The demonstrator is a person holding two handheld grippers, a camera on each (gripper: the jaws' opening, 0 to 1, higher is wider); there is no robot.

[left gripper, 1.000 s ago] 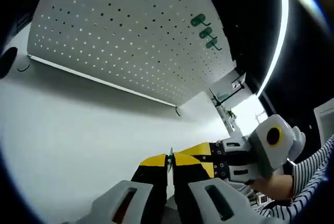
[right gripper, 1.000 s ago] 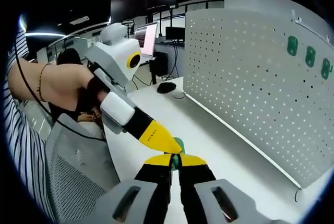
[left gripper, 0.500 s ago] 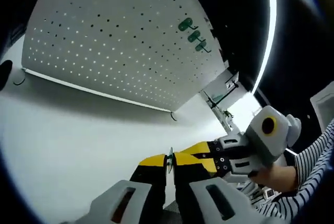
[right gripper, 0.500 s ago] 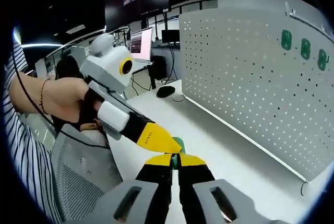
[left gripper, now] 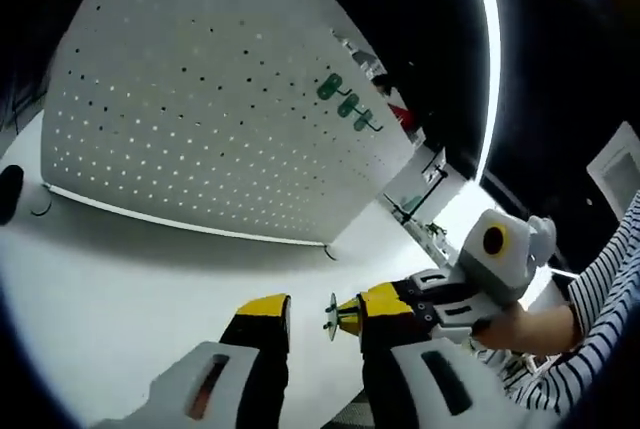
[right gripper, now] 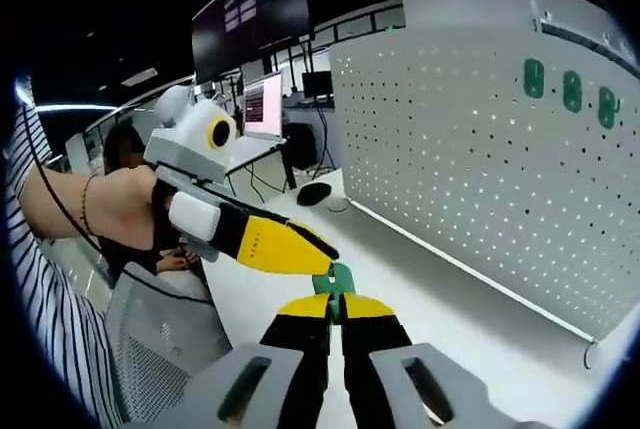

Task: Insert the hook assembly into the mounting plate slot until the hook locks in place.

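Note:
A small green hook assembly (right gripper: 341, 278) is pinched between the yellow tips of my right gripper (right gripper: 338, 303), which is shut on it. In the left gripper view the same hook (left gripper: 333, 314) sits in the gap of my left gripper (left gripper: 325, 309), whose jaws stand open on either side of it. My right gripper (left gripper: 352, 317) reaches in from the right there. One yellow finger (right gripper: 280, 247) of the left gripper lies just left of the hook. The white perforated mounting plate (left gripper: 220, 119) (right gripper: 480, 149) stands upright on the table, apart from the hook.
Three green hooks (left gripper: 345, 106) (right gripper: 570, 89) hang high on the plate. The white table (left gripper: 120, 279) runs along its foot. A black mouse (right gripper: 313, 194), monitors (right gripper: 265, 104), a grey mesh chair (right gripper: 160, 339) and a person's arm (right gripper: 90, 199) lie to the left.
My left gripper has opened and let go of the hook. The right gripper still holds it. Both views have shifted a little.

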